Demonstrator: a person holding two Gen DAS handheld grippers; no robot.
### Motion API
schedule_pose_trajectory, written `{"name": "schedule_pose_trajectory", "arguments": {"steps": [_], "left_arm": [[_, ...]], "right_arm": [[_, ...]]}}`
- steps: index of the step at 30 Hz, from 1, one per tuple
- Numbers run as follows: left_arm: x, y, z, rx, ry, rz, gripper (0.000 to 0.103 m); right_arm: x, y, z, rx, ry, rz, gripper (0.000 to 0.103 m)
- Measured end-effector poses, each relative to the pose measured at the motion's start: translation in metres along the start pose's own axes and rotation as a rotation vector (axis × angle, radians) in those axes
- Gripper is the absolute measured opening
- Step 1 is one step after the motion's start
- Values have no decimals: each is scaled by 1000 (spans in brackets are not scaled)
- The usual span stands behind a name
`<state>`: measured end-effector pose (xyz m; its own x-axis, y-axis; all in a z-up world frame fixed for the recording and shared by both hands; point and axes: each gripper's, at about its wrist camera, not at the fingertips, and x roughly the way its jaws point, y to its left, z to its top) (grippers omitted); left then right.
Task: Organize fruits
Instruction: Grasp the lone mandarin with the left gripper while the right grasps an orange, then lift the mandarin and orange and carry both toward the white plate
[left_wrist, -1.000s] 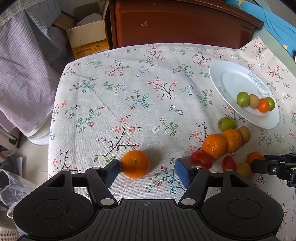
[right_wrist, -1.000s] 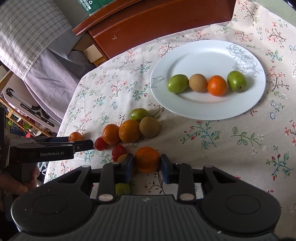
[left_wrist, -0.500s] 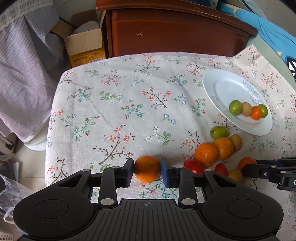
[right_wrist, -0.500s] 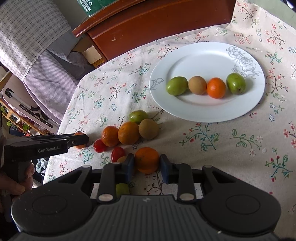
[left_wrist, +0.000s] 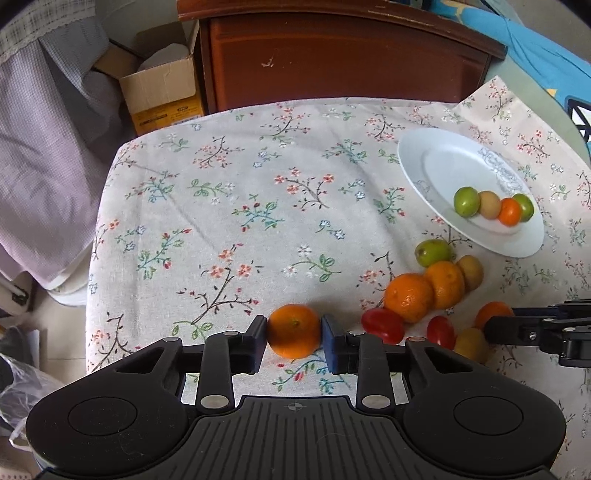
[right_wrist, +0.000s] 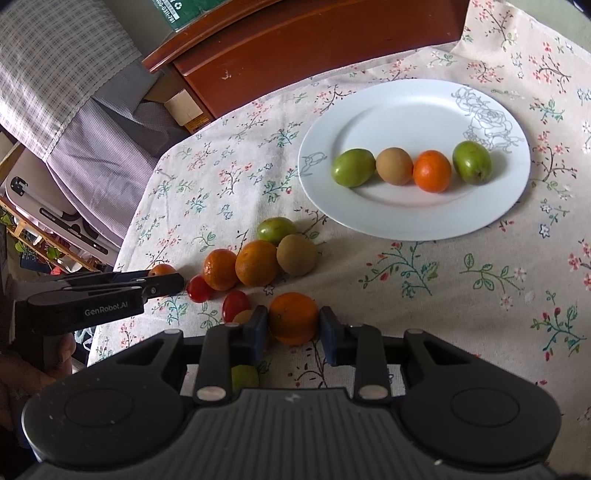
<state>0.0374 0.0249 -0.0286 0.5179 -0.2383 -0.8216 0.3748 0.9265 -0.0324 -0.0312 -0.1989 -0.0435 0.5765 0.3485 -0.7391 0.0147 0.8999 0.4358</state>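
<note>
My left gripper (left_wrist: 293, 332) is shut on a small orange (left_wrist: 293, 330) resting on the floral tablecloth near the front edge. My right gripper (right_wrist: 291, 328) is shut on another orange (right_wrist: 293, 317) beside the loose pile; in the left wrist view that gripper's fingers (left_wrist: 517, 325) show at the right. The pile holds two oranges (right_wrist: 240, 267), a green fruit (right_wrist: 275, 229), a brown fruit (right_wrist: 297, 254) and red tomatoes (right_wrist: 199, 288). The white plate (right_wrist: 406, 110) carries several fruits in a row. In the right wrist view the left gripper's fingers (right_wrist: 162, 286) reach in from the left.
A dark wooden cabinet (left_wrist: 343, 55) stands behind the table. An open cardboard box (left_wrist: 162, 92) and checked cloth (left_wrist: 44, 147) lie off the table's left edge. A small green fruit (right_wrist: 243, 374) sits under my right gripper. A hand (right_wrist: 22, 373) holds the left gripper.
My left gripper's jaws have closed from wide open around the orange onto it. The right gripper has kept its grip on its orange and has not moved.
</note>
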Motion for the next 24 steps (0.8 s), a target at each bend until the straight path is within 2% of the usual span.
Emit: {"name": "schedule_pose_trajectory", "arguments": {"steps": [12, 24], "left_arm": [[-18, -18, 14, 19, -101, -40, 29], [-22, -42, 26, 39, -144, -73, 29]], "right_arm": [[-11, -2, 8, 14, -60, 4, 30], [-18, -2, 16, 19, -102, 8, 30]]}}
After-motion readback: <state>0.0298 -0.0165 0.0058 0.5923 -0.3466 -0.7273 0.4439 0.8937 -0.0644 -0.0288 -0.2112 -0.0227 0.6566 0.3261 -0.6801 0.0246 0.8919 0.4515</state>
